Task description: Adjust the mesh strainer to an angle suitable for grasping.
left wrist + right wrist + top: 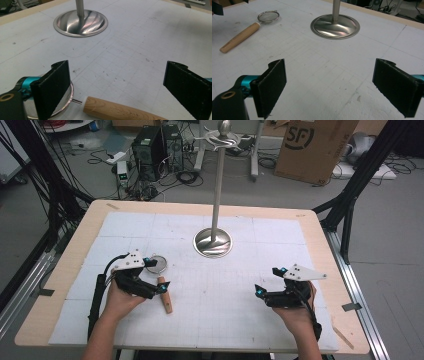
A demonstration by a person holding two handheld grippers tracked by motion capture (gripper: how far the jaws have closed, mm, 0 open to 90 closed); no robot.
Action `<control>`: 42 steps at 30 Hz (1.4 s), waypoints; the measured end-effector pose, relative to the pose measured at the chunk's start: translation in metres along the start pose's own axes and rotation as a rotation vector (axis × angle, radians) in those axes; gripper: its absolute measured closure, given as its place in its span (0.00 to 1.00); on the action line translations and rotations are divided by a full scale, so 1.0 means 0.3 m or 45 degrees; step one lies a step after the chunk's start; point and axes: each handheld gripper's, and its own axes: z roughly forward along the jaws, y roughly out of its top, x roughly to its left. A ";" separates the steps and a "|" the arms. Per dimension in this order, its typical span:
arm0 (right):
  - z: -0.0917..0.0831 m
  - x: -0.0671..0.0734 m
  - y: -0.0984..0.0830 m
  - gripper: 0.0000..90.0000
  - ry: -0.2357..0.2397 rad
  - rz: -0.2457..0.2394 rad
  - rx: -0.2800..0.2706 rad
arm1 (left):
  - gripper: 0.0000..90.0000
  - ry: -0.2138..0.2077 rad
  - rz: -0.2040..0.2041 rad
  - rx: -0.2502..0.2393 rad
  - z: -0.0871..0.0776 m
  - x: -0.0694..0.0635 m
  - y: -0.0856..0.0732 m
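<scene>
Two forearms are entering from the bottom of the high view, each hand carrying a black two-jaw gripper with a grey three-cornered plate on top. On the left, the left gripper [153, 276] is hovering with its jaws spread wide and gripping nothing, right over the small round wire-mesh strainer with a light wooden handle [163, 290], which is lying flat on the white gridded mat [225, 285] near the left side; its mesh bowl is pointing away from the person and its handle toward them. Across the mat, the right gripper [266, 282] is resting well apart from the strainer, jaws likewise released and empty. Behind both, the tall polished steel stand with a round base [213, 242] is standing upright on the mat's far half. Looking along the left gripper's own jaws, the strainer [120, 111] is lying just below and between the two wide-open black pads, its handle crossing the bottom edge and its mesh rim partly hidden behind the left pad, no pad touching it; the steel stand [80, 22] is sitting farther off. From the right gripper view, the open jaws are framing bare mat, while the strainer [242, 35] is lying far off at upper left and the stand [335, 25] ahead.
</scene>
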 end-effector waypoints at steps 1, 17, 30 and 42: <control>0.000 0.001 0.001 0.12 -0.001 0.001 0.000 | 0.09 -0.002 0.002 0.006 0.000 0.001 -0.001; 0.019 0.003 -0.002 0.12 0.015 0.010 0.026 | 0.38 -0.084 0.008 0.076 -0.006 0.013 -0.013; 0.035 0.005 -0.007 0.12 0.026 -0.002 0.052 | 0.82 -0.083 0.001 0.215 -0.010 0.032 -0.039; 0.044 0.011 -0.009 0.15 0.034 -0.013 0.077 | 1.00 -0.095 0.032 0.363 -0.013 0.044 -0.061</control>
